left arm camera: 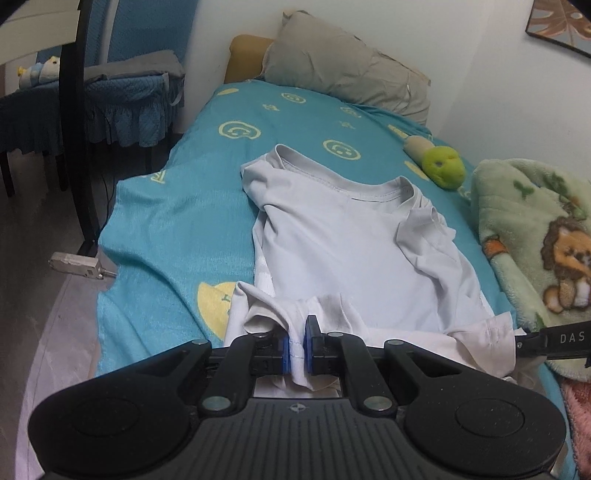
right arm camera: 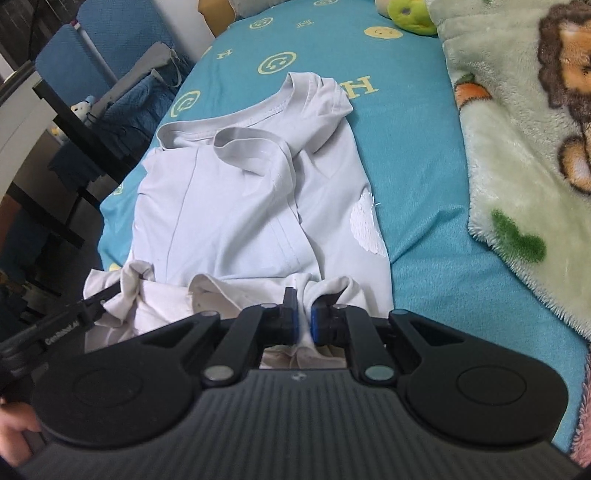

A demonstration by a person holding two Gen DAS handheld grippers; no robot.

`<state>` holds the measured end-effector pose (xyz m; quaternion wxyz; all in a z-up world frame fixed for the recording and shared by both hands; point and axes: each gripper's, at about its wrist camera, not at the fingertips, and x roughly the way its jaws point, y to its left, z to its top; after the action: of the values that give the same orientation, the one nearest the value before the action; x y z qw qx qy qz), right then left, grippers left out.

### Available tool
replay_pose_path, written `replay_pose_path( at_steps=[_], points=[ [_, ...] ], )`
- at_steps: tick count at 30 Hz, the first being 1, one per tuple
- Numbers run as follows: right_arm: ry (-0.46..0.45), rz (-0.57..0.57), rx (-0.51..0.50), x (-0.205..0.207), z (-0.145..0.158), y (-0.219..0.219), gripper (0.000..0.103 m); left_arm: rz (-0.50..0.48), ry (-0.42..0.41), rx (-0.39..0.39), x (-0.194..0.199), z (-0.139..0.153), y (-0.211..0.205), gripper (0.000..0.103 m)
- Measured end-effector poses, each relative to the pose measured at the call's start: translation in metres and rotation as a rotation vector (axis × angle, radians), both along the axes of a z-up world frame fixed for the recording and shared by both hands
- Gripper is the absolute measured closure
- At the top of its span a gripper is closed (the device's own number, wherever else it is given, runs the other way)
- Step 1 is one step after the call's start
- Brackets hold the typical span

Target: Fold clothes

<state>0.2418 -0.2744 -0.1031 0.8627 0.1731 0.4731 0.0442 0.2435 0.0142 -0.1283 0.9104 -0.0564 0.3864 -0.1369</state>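
A dark chair point(left arm camera: 122, 92) with blue covers stands at far left beside the bed. The pale grey T-shirt point(left arm camera: 354, 243) lies lengthwise on the teal smiley sheet point(left arm camera: 177, 229), sleeves folded inward, collar toward the pillow point(left arm camera: 347, 70). The left gripper point(left arm camera: 296, 338) is pinched tight on the near hem's left part; the right gripper point(right arm camera: 303, 317) is clamped on the same hem further right. A green plush toy point(left arm camera: 443, 162) and lion blanket point(left arm camera: 543, 236) lie right.

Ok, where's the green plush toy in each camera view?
Left wrist: green plush toy sits upper right, on the bed beyond the white shirt.
Right wrist: green plush toy at the top edge, right of centre.
Shared landmark: the lion blanket beside it.
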Motion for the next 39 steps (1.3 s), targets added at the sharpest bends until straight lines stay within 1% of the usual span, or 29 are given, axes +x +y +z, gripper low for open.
replay_pose_path(
  at_steps=[1, 2, 3, 4, 5, 6, 7, 8, 9, 12, 14, 16, 19, 22, 26, 27, 30, 34, 36, 38, 39],
  points=[
    [-0.001, 0.002, -0.006, 0.0, 0.001, 0.0, 0.09, -0.002, -0.006, 0.016, -0.002, 0.002, -0.002, 0.087],
    [-0.006, 0.005, -0.01, -0.001, 0.003, 0.001, 0.084, -0.001, -0.01, 0.03, -0.004, 0.004, -0.003, 0.076],
    [-0.015, 0.006, -0.012, -0.003, 0.005, 0.003, 0.066, -0.001, -0.016, 0.039, -0.007, 0.007, -0.003, 0.063],
    [-0.028, 0.007, -0.008, -0.005, 0.007, 0.004, 0.054, 0.0, -0.022, 0.047, -0.011, 0.011, -0.004, 0.057],
    [-0.045, 0.007, 0.004, -0.008, 0.01, 0.006, 0.025, 0.0, -0.029, 0.051, -0.014, 0.014, -0.004, 0.05],
    [-0.067, 0.009, 0.016, -0.012, 0.014, 0.007, 0.013, -0.002, -0.039, 0.054, -0.018, 0.017, -0.004, 0.046],
    [-0.088, 0.011, 0.016, -0.015, 0.018, 0.009, 0.012, -0.001, -0.055, 0.061, -0.024, 0.023, -0.005, 0.041],
    [-0.11, 0.015, 0.003, -0.019, 0.024, 0.012, 0.011, -0.001, -0.072, 0.068, -0.029, 0.028, -0.005, 0.03],
    [-0.135, 0.02, -0.015, -0.023, 0.029, 0.015, 0.011, 0.003, -0.095, 0.079, -0.036, 0.034, -0.006, 0.015],
    [-0.205, 0.027, -0.057, -0.035, 0.042, 0.02, 0.011, 0.003, -0.159, 0.1, -0.058, 0.052, -0.007, 0.006],
    [-0.223, 0.027, -0.065, -0.042, 0.049, 0.021, 0.011, 0.008, -0.18, 0.115, -0.072, 0.061, -0.009, 0.004],
    [-0.243, 0.028, -0.068, -0.051, 0.056, 0.022, 0.011, 0.007, -0.18, 0.114, -0.086, 0.069, -0.01, 0.004],
    [-0.281, 0.027, -0.103, -0.069, 0.067, 0.025, 0.011, 0.021, -0.158, 0.095, -0.106, 0.077, -0.01, 0.004],
    [-0.326, 0.026, -0.119, -0.09, 0.077, 0.026, 0.011, 0.017, -0.171, 0.06, -0.133, 0.082, -0.008, 0.004],
    [-0.362, 0.016, -0.129, -0.111, 0.086, 0.026, 0.011, 0.004, -0.157, 0.101, -0.161, 0.083, -0.012, 0.004],
    [-0.368, 0.012, -0.133, -0.116, 0.088, 0.026, 0.011, 0.01, -0.143, 0.099, -0.166, 0.083, -0.011, 0.004],
    [-0.375, 0.007, -0.132, -0.127, 0.09, 0.027, 0.011, 0.026, -0.074, 0.053, -0.173, 0.079, -0.004, 0.004],
    [-0.386, 0.022, -0.168, -0.135, 0.091, 0.034, 0.011, 0.041, 0.078, 0.019, -0.163, 0.068, 0.004, 0.004],
    [-0.399, 0.032, -0.188, -0.136, 0.092, 0.037, 0.011, 0.067, 0.139, 0.022, -0.158, 0.058, 0.01, 0.005],
    [-0.408, 0.036, -0.198, -0.137, 0.093, 0.038, 0.011, 0.074, 0.169, 0.031, -0.155, 0.053, 0.011, 0.005],
    [-0.409, 0.037, -0.201, -0.136, 0.093, 0.038, 0.011, 0.073, 0.183, 0.024, -0.155, 0.051, 0.011, 0.005]
  ],
)
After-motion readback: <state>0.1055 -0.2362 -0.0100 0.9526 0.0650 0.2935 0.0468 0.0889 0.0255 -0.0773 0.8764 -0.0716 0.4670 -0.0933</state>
